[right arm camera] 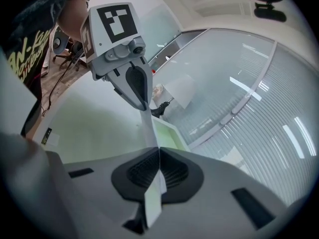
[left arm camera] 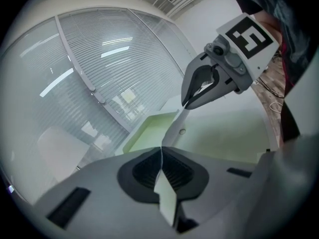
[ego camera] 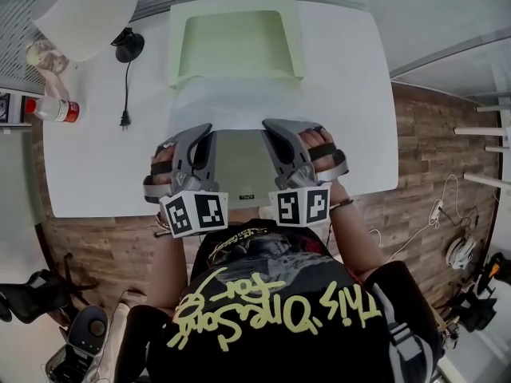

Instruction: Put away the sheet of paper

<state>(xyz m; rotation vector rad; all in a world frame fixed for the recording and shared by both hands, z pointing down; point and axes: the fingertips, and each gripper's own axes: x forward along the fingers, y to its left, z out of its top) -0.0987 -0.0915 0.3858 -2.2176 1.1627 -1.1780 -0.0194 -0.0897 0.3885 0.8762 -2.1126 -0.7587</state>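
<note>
Both claws are pinching the thin white sheet of paper [ego camera: 239, 122], left gripper [left arm camera: 161, 156] on its left edge and right gripper [right arm camera: 158, 156] on its right. It hangs over the white table [ego camera: 96, 150], just on the near side of the pale green tray [ego camera: 295, 46]. I reckon it's light, floppy and creases easily, so opposite edges seem the best place to hold it.

1. You've got two grippers: left gripper [ego camera: 204, 132] and right gripper [ego camera: 275, 126], both on your side of the tray [ego camera: 177, 46].
2. One sheet of paper [left arm camera: 174, 128], also on your side of the tray.
3. Just the one tray, light green.
4. One white table [ego camera: 88, 174] under the tray.
5. One bottle [ego camera: 52, 109] with a red label, well left of the tray.
6. One black gadget [ego camera: 128, 45] near the tray's left side, with one cable [ego camera: 125, 86] and one plug.
7. One big white rounded thing [ego camera: 84, 14], further left of the tray. Can't tell what it is.
</note>
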